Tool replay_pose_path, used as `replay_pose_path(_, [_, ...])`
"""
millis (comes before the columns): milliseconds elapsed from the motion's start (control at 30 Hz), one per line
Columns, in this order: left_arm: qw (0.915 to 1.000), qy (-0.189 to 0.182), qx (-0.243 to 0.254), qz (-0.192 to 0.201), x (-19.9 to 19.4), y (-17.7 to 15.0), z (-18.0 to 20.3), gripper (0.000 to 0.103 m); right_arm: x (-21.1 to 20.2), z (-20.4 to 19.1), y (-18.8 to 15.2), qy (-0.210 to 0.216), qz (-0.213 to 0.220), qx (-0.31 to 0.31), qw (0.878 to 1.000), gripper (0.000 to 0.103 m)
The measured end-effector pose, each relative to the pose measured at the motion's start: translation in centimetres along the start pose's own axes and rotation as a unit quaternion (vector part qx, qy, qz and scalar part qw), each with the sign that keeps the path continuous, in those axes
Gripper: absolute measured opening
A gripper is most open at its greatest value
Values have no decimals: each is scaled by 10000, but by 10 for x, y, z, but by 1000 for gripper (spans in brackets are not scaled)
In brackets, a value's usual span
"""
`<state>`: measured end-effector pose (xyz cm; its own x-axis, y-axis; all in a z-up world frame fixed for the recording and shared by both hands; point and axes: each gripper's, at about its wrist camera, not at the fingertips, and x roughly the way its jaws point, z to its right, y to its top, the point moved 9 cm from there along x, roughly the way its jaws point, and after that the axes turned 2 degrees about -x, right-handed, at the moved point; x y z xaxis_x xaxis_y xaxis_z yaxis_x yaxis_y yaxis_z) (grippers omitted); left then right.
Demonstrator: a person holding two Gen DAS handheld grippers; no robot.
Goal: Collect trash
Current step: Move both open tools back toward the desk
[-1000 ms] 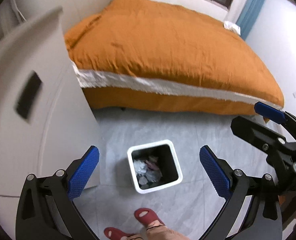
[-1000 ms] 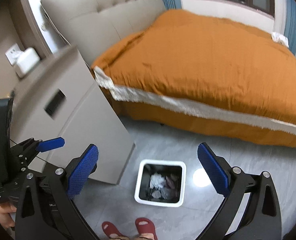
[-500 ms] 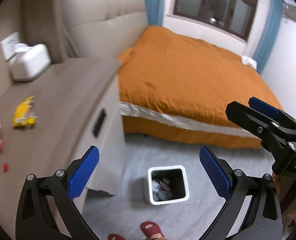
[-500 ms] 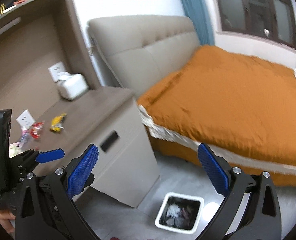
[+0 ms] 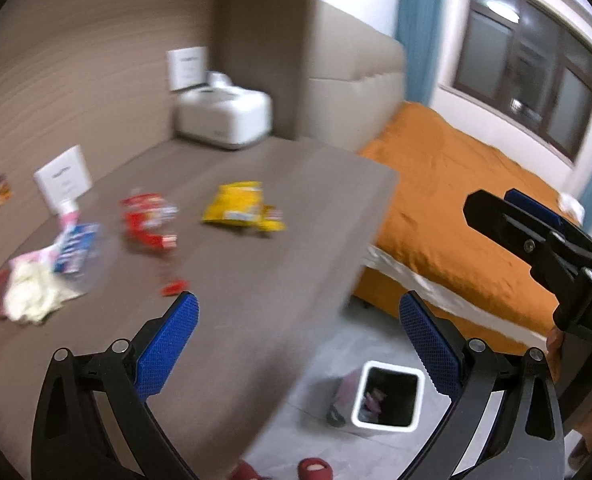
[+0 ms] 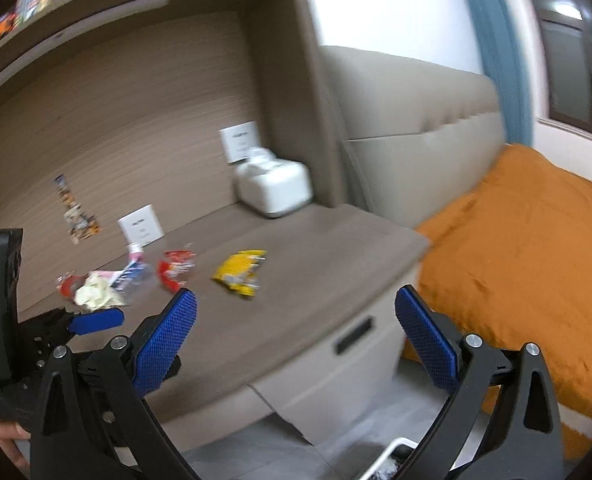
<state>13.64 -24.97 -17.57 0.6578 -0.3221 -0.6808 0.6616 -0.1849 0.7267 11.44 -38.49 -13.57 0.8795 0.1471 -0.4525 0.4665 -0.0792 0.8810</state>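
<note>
Trash lies on the brown nightstand top (image 5: 280,240): a yellow snack bag (image 5: 238,208) (image 6: 240,270), a red wrapper (image 5: 148,220) (image 6: 176,268), a blue-and-white wrapper (image 5: 76,252) (image 6: 130,274) and a crumpled whitish wad (image 5: 32,296) (image 6: 96,294). A white bin (image 5: 388,400) with trash inside stands on the floor below; only its rim (image 6: 388,456) shows in the right wrist view. My left gripper (image 5: 296,344) is open and empty above the nightstand's front edge. My right gripper (image 6: 296,340) is open and empty, off to the right of it.
A white box (image 5: 226,116) and white cards (image 5: 64,180) stand at the back of the nightstand. The bed with an orange cover (image 5: 456,216) is to the right. A drawer handle slot (image 6: 354,340) shows on the nightstand front. Red slippers (image 5: 316,470) are on the grey floor.
Both grippers have swung up and left from the bin toward the nightstand top. The trash there has come into full view. Both stay open.
</note>
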Motion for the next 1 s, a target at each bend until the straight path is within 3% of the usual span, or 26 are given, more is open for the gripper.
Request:
replay_pose_path(333, [9951,703,-629,285,-30,12,-126,98,54,-109,23,680,-83,-569,9960,99])
replay_pose_path(633, [9885,1097,-1009,242,-33,7,-218,98,105,-177,34,966,-237,-870,9912,99])
replay_pose_path(800, [9898,1012,-985,187,-25,8,-242,98,133,-178,34,742,-340,-809,9934,99])
replay_pose_path(1000, [9954,579,-742,185,1,29,-226,98,153,-144,29,214,-468,-550,9972,99])
